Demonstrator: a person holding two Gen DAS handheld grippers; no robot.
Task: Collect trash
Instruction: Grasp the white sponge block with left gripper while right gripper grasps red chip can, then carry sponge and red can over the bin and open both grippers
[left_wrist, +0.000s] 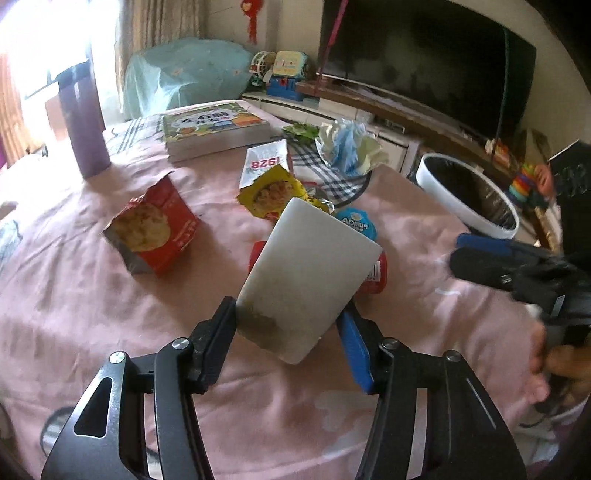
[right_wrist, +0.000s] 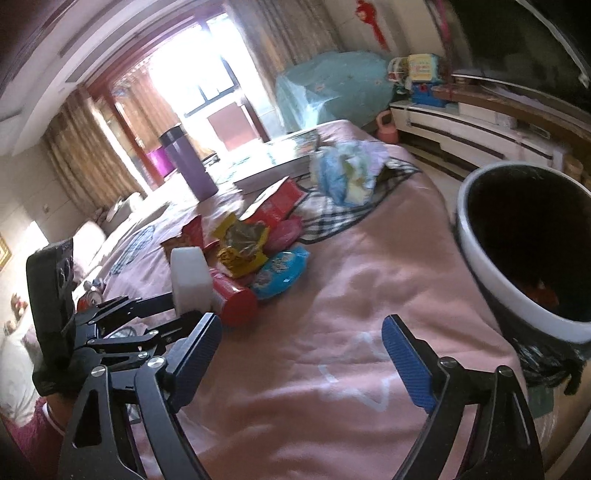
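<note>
Left gripper (left_wrist: 291, 325) pinches a white cup (left_wrist: 308, 280) by its base, tilted, just short of the wrapper pile (left_wrist: 273, 192), likely lifted for binning. Right gripper (right_wrist: 301, 354) spread and empty over the pink cloth (right_wrist: 332, 288). Beyond it, the bin (right_wrist: 480, 258) stands at the table edge, mouth open to receive trash.

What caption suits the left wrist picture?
Left gripper clamps a white foam block above snack wrappers on a pink tablecloth.
</note>
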